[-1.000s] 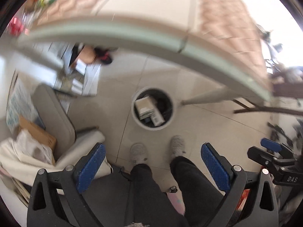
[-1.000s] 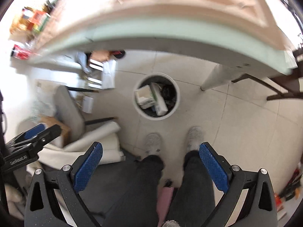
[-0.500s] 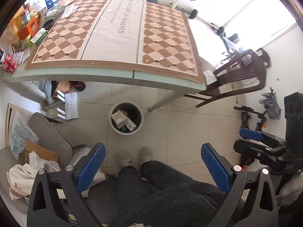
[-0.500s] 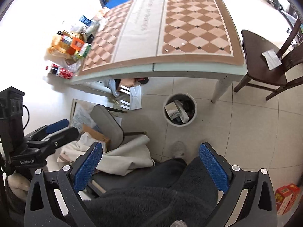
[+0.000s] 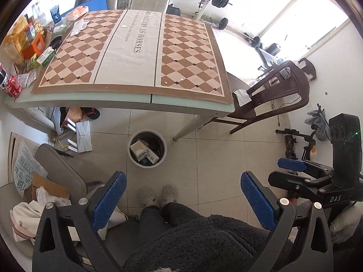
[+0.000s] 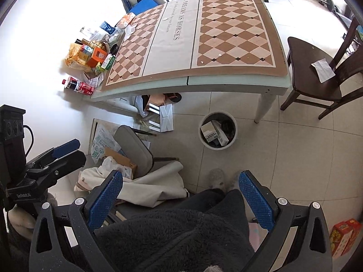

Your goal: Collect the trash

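A white round trash bin point(image 5: 147, 149) stands on the tiled floor below the table's front edge, with small boxes inside; it also shows in the right wrist view point(image 6: 217, 130). My left gripper point(image 5: 183, 199) is open and empty, high above the floor over the person's legs. My right gripper point(image 6: 181, 199) is open and empty at the same height. The table point(image 5: 136, 95) carries a checkered mat. Packets, boxes and a red can point(image 5: 14, 87) crowd its left edge, seen too in the right wrist view point(image 6: 87, 88).
A dark wooden chair point(image 5: 272, 97) with a paper on its seat stands right of the table. A grey chair point(image 5: 61, 170), cardboard and cloth lie on the floor at left. Bags sit under the table point(image 5: 77, 122). Red boxes point(image 6: 342, 233) lie at the right.
Both grippers have risen high and pulled back from the bin. The view went from close under the table edge to the whole tabletop. Both stay open and empty.
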### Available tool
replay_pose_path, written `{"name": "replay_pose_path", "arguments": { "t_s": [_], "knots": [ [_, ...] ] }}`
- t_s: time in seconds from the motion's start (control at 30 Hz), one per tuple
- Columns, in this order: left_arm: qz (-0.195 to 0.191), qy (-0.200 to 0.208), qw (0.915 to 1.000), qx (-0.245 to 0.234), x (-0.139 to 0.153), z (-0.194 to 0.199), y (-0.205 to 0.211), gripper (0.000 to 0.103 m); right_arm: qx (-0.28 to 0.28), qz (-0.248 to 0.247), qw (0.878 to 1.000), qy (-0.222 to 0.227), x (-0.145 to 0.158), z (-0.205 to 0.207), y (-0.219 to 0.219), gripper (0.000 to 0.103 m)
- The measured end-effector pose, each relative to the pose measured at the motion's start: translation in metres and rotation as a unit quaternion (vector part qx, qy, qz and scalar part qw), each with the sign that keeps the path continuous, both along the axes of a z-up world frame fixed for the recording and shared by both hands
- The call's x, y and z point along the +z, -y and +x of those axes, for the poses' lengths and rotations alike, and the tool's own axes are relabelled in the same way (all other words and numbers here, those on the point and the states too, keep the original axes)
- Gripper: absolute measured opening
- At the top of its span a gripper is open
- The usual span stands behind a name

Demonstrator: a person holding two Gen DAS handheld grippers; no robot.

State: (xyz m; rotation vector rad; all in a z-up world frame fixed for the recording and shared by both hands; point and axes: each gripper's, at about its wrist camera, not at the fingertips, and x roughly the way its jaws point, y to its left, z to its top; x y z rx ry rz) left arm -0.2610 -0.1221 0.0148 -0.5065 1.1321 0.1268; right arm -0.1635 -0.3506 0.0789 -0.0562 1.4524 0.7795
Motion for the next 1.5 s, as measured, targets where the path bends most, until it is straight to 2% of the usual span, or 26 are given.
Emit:
{"name": "replay_pose_path", "arguments": {
  "t_s": [1.5],
  "knots": [
    [-0.010,0.006,0.9999,0.000,0.000,-0.004,0.019,0.103,-0.003,0.001,1.000,0.002,0.002,-0.007,0.004,0.103]
  ]
}}
